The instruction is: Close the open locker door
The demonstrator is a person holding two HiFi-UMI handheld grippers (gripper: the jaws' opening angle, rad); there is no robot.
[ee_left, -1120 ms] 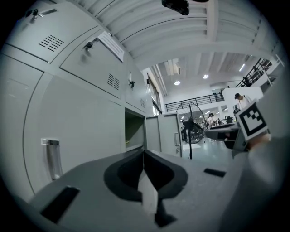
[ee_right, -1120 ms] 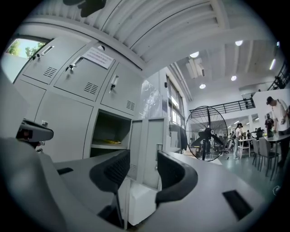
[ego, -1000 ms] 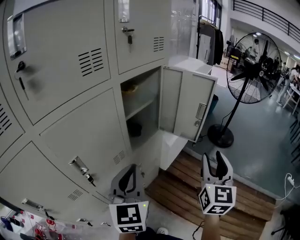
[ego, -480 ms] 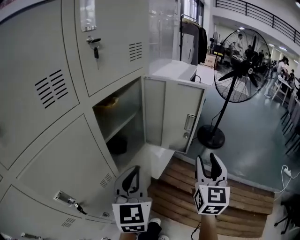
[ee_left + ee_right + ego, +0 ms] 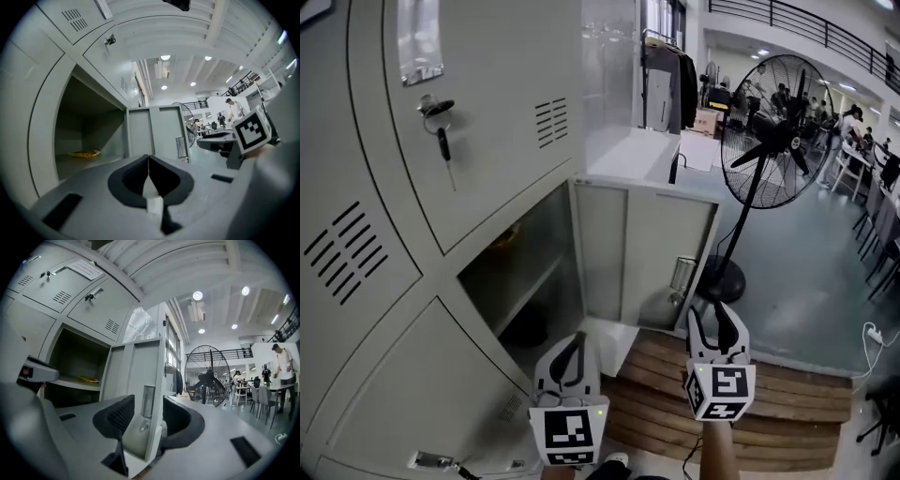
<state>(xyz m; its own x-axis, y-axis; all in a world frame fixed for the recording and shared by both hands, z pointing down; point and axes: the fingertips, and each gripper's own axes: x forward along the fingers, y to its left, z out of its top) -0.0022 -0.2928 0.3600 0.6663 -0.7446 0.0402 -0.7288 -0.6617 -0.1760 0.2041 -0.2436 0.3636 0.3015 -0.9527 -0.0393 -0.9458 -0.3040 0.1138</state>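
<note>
Looking down from your head, you have both grippers low in the frame, in front of the lockers (image 5: 384, 309). Your left gripper (image 5: 571, 345) is at lower centre-left, clenched on nothing. Its own view shows the two pads meeting in a thin line.

Your right gripper (image 5: 717, 317) is at lower centre-right, released, with its jaws well apart. In its own view the free edge of the door (image 5: 647, 246) shows in the gap between the jaws, carrying the handle (image 5: 147, 401). The pads do not press on it, and I cannot tell whether the edge is truly between them or just beyond. In the head view that gripper's tips lie just under the door's lower right corner.

The door stands wide open at the centre of the head view, joined to the compartment (image 5: 520, 281) along its left edge and swung out from the lockers. Inside the compartment, a shelf (image 5: 79, 161) carries a yellow thing (image 5: 84, 153).

A key (image 5: 442, 131) hangs from the lock of the locker at upper left. A fan (image 5: 773, 127) stands at upper right, and a wooden platform (image 5: 787, 408) lies under your right gripper at the lower right.
</note>
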